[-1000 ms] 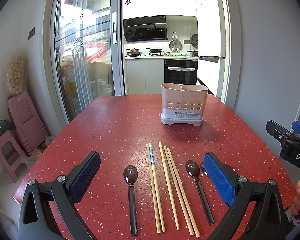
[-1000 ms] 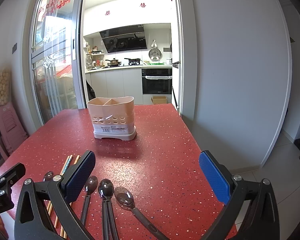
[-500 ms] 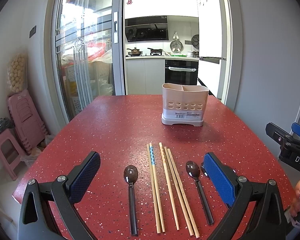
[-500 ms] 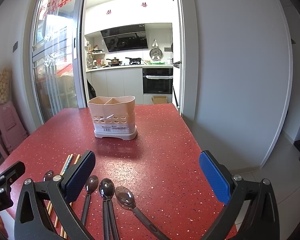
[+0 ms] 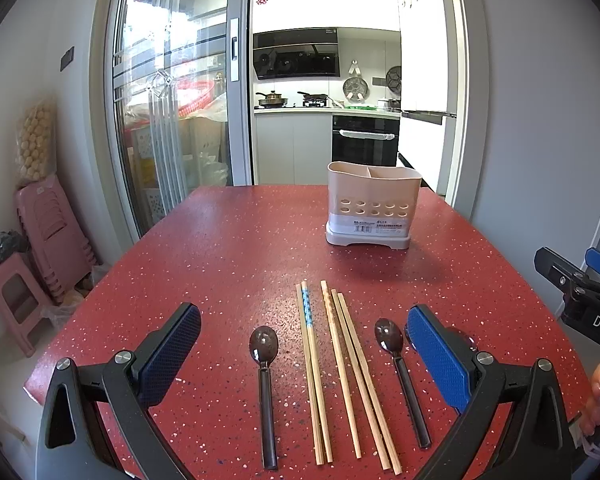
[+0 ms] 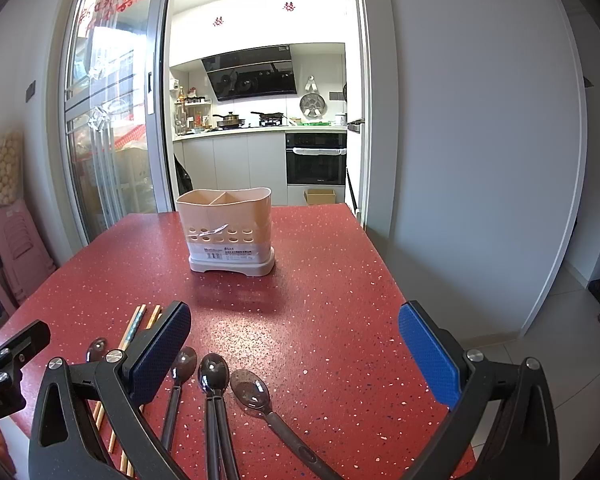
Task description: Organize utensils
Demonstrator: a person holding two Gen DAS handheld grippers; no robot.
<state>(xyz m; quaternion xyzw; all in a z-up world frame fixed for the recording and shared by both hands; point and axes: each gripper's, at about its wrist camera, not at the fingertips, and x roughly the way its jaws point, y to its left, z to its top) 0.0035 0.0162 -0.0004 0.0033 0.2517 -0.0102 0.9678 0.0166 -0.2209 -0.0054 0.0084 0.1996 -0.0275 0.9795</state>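
Note:
A beige two-compartment utensil holder (image 5: 370, 204) stands upright on the red speckled table (image 5: 236, 256); it also shows in the right wrist view (image 6: 228, 232). Several wooden chopsticks (image 5: 340, 364) lie side by side near the front edge, one with a blue pattern (image 5: 307, 312). A dark spoon (image 5: 265, 384) lies left of them, another (image 5: 400, 372) right. My left gripper (image 5: 300, 348) is open and empty above them. My right gripper (image 6: 296, 348) is open and empty above several dark spoons (image 6: 214, 392).
The table's right edge (image 6: 384, 264) drops to a tiled floor beside a white wall. Pink stools (image 5: 48, 232) stand left of the table. A glass sliding door (image 5: 168, 112) and a kitchen lie behind. The right gripper's body (image 5: 580, 296) shows at the left view's right edge.
Both grippers have drifted very slightly; the holder and utensils have not moved. Both stay open and empty.

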